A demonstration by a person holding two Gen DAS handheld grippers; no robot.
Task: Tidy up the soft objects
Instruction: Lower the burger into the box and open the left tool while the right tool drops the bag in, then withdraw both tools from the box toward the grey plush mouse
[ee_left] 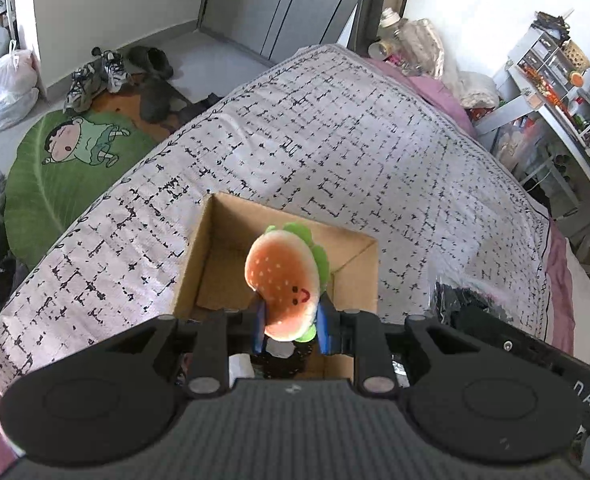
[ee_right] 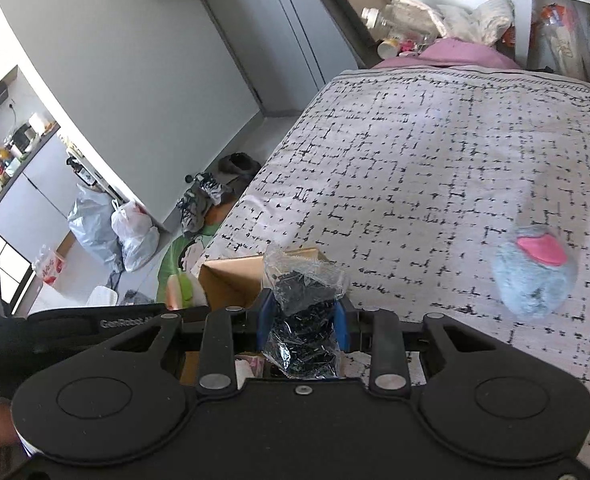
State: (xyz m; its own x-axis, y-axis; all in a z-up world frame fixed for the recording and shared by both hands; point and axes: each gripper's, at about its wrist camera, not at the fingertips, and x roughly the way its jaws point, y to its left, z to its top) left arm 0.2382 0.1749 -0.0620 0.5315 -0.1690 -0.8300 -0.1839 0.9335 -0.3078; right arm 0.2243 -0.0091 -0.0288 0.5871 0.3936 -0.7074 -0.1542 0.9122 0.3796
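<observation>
My left gripper is shut on a plush hamburger with a smiling face and holds it over an open cardboard box on the bed. My right gripper is shut on a clear plastic bag of small black pieces, held beside the same box. The hamburger's edge also shows in the right wrist view. A fluffy blue-grey plush with a pink patch lies on the bed to the right.
The bed has a white cover with black dashes. Shoes and a green cartoon rug lie on the floor to the left. Plastic bags stand by the wall. Cluttered shelves stand to the right.
</observation>
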